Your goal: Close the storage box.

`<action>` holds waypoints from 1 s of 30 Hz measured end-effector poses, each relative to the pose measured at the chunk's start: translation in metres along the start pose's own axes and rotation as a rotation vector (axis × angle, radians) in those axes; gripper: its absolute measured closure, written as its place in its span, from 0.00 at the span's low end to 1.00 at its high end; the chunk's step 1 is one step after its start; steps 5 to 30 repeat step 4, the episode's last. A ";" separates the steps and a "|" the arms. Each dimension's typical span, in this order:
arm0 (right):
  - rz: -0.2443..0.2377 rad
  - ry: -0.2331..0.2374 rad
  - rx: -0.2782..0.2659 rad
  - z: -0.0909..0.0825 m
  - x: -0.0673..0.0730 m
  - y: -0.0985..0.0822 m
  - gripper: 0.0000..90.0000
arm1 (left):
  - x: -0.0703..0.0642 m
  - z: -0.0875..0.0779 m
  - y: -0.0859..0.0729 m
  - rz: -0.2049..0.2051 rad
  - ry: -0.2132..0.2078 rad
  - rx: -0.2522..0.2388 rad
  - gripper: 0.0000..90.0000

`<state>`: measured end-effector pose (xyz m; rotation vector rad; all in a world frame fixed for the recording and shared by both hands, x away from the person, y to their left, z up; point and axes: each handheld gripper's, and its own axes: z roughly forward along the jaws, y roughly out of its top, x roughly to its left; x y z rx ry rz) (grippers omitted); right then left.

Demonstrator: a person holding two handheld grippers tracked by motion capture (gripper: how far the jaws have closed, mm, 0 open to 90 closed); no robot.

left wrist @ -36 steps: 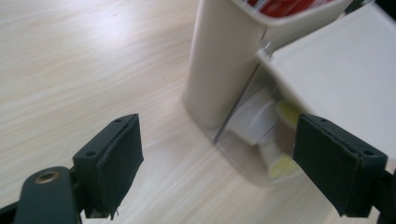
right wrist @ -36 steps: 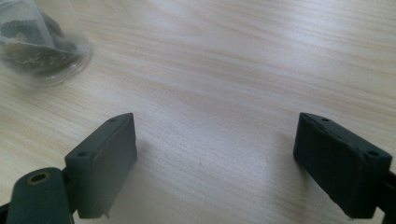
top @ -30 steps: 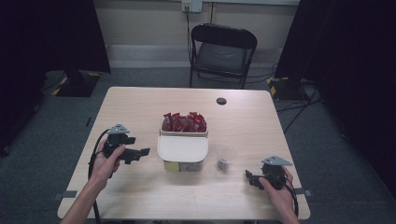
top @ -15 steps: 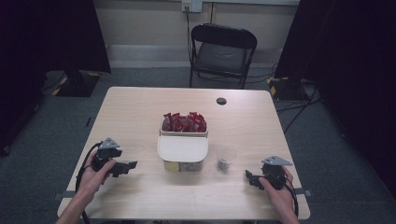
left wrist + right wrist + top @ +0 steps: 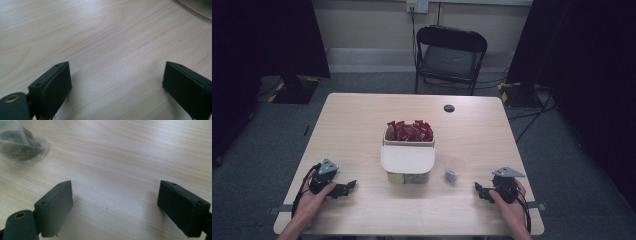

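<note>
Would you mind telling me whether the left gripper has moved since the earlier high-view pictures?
Yes. The left gripper has come toward the table's near edge, away from the white container, and now sits low over the wood. Its fingers have just been opening, with nothing between them.

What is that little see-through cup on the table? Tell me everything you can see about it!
The little cup looks like clear plastic, open at the top and standing upright on the wooden table. At its bottom lies a small heap of something dark; what it is cannot be told. It stands just right of the white box, apart from it. Nothing touches it but the table. In the right gripper view it is close by, ahead and left of the tongs.
</note>
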<state>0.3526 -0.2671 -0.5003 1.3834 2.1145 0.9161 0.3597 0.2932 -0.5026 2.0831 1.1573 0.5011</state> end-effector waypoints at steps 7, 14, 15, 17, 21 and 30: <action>-0.001 -0.002 0.000 0.000 0.000 0.000 0.14 | 0.000 0.000 0.000 0.000 -0.002 0.000 0.07; -0.001 -0.002 0.000 0.000 0.000 0.000 0.14 | 0.000 0.000 0.000 0.000 -0.002 0.000 0.07; -0.001 -0.002 0.000 0.000 0.000 0.000 0.14 | 0.000 0.000 0.000 0.000 -0.002 0.000 0.07; -0.001 -0.002 0.000 0.000 0.000 0.000 0.14 | 0.000 0.000 0.000 0.000 -0.002 0.000 0.07; -0.001 -0.002 0.000 0.000 0.000 0.000 0.14 | 0.000 0.000 0.000 0.000 -0.002 0.000 0.07; -0.001 -0.002 0.000 0.000 0.000 0.000 0.14 | 0.000 0.000 0.000 0.000 -0.002 0.000 0.07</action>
